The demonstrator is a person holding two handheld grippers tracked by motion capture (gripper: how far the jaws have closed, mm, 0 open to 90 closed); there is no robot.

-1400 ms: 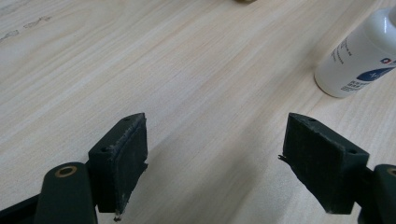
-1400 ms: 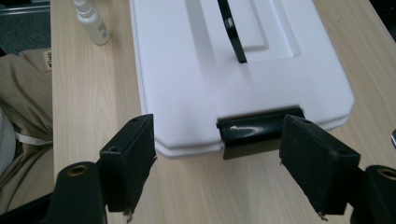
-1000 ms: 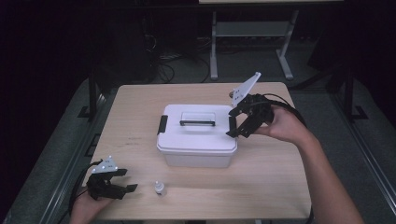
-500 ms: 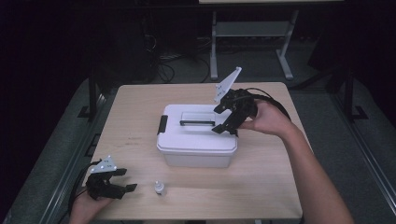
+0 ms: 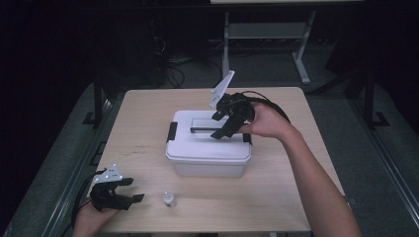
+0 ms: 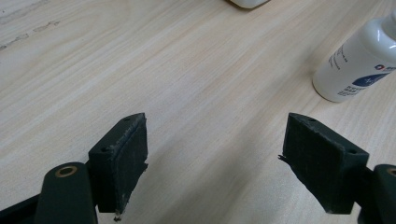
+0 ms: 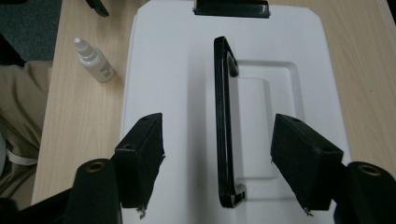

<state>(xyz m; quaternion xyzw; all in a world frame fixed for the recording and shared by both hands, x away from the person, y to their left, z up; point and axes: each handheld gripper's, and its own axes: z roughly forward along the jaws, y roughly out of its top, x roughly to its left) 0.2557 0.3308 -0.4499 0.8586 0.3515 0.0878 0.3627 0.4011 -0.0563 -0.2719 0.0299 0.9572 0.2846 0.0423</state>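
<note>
A white lidded box (image 5: 207, 148) stands mid-table with a black handle (image 5: 203, 129) lying flat on its lid. My right gripper (image 5: 223, 124) hovers open over the lid; in the right gripper view (image 7: 222, 161) its jaws straddle the handle (image 7: 224, 107) without touching it. A small white dropper bottle (image 5: 169, 199) stands near the front edge. My left gripper (image 5: 127, 195) rests open on the table at the front left, and the bottle (image 6: 357, 65) is ahead and to the right of its jaws (image 6: 215, 154).
A black latch (image 5: 171, 131) clips the box's left end, seen also as the latch (image 7: 231, 8) at the far end of the lid (image 7: 173, 70). Bare wooden table (image 5: 138, 123) surrounds the box. Dark floor and desk legs (image 5: 301, 64) lie beyond.
My right gripper has moved left from the box's right end to above the lid's handle. The left gripper and the bottle have stayed put.
</note>
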